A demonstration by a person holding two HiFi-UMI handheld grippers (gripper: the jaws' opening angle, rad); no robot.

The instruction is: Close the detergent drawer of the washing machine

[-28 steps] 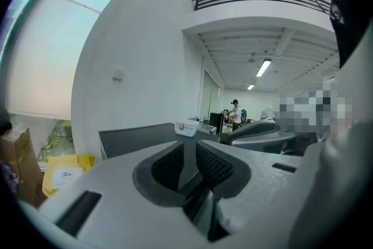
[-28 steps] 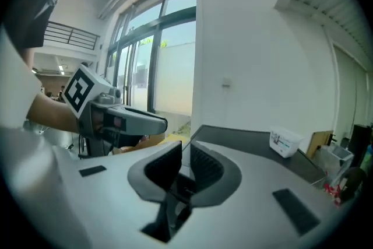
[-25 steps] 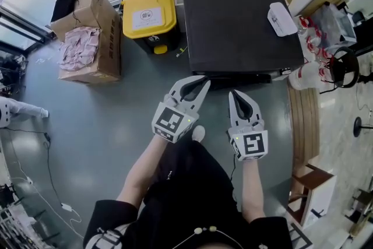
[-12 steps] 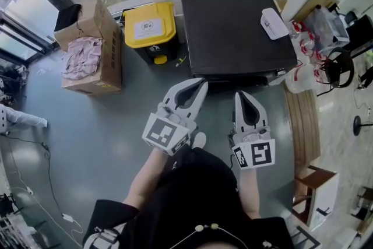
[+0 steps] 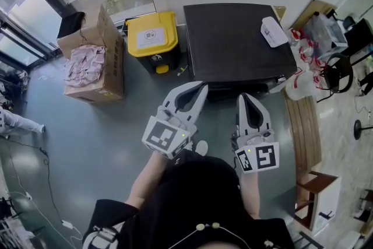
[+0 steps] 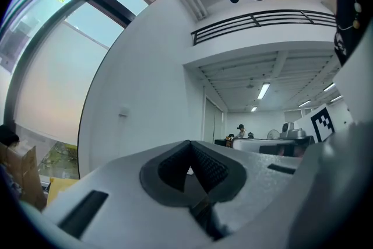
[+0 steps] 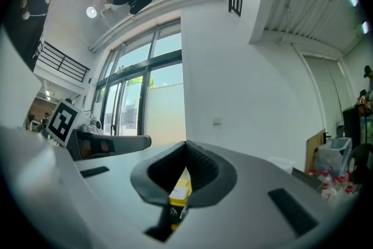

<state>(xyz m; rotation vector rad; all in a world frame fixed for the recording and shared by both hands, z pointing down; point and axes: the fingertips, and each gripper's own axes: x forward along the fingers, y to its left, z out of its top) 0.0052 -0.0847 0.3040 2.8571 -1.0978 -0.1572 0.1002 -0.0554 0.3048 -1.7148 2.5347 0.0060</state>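
one open cardboard box (image 5: pixel 112 61) of pinkish crumpled material (image 5: pixel 84 64), yellow-lidded bin (image 5: pixel 152 38) beside

Black top (image 5: pixel 192 189); grey left tongs (image 5: pixel 204 86) and right tongs (image 5: pixel 243 96) carry square markers (image 5: pixel 165 137).

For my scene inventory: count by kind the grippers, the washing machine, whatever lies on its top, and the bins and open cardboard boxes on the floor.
grippers: 2, the left gripper and the right gripper
washing machine: 1
white object on its top: 1
yellow-lidded bin: 1
cardboard box: 1
Total: 6
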